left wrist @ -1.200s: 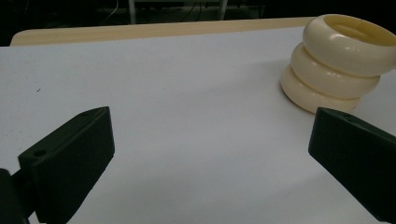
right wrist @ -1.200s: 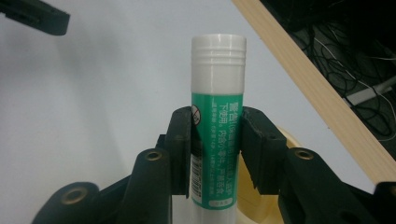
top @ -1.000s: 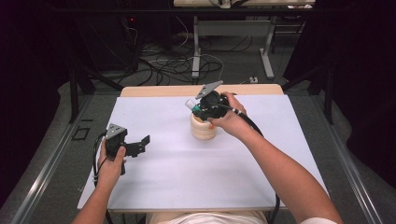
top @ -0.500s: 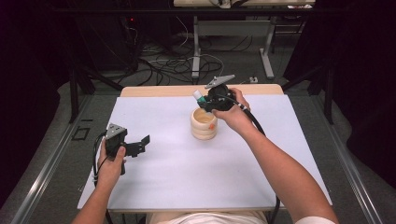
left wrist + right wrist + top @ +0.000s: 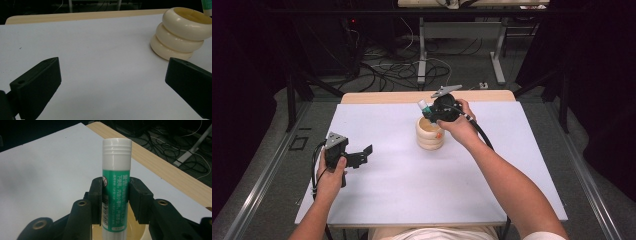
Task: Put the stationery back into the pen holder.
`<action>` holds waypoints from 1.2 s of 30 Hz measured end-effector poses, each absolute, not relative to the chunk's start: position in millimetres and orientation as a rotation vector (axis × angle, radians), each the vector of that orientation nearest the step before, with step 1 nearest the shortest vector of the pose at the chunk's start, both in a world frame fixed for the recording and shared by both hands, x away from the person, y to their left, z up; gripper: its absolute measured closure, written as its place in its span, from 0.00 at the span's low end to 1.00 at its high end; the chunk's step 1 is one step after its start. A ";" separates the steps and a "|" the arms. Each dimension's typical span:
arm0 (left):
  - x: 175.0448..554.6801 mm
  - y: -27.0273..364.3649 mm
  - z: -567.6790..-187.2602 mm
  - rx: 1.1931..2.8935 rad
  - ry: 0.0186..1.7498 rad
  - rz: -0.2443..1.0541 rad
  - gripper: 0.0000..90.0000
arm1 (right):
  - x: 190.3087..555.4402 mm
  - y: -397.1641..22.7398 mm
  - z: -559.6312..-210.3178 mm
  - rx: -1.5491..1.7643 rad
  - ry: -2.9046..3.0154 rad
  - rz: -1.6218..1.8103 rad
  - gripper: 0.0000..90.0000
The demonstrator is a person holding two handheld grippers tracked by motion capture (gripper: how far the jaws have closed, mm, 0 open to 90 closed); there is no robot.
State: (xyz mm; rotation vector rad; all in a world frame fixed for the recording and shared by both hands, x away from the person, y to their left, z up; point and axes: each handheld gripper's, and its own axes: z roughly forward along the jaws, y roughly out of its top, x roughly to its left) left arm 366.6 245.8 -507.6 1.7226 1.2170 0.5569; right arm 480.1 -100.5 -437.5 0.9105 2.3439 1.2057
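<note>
A green and white glue stick [image 5: 116, 187] with a white cap stands upright between the pads of my right gripper [image 5: 115, 200], which is shut on it. In the high view that gripper [image 5: 428, 111] holds the glue stick [image 5: 424, 106] over the far rim of a cream ribbed holder [image 5: 430, 134] on the white table top. The holder's open mouth [image 5: 120, 230] lies just below the stick's lower end. My left gripper [image 5: 364, 152] rests low at the left of the table, open with nothing between its jaws. The holder [image 5: 181, 32] stands off to the right in the left gripper view.
The white sheet [image 5: 392, 180] covers a wooden table whose bare far edge [image 5: 382, 96] shows behind it. Cables [image 5: 392, 70] and metal table legs [image 5: 499, 55] lie on the floor beyond. Dark frame rails run along both sides.
My right gripper has carried the glue stick from over the holder's left side toward its far rim and a little lower. The left gripper has stayed put.
</note>
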 end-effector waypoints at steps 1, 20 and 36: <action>366.7 246.0 -507.6 1.723 1.216 0.558 0.00 | 480.3 -99.1 -439.6 0.909 2.333 1.217 0.73; 366.7 245.9 -507.7 1.724 1.217 0.556 0.00 | 482.0 -98.0 -461.6 0.942 2.349 1.187 0.72; 366.6 245.9 -507.7 1.723 1.217 0.555 0.00 | 481.9 -104.6 -469.6 0.978 2.358 1.184 0.72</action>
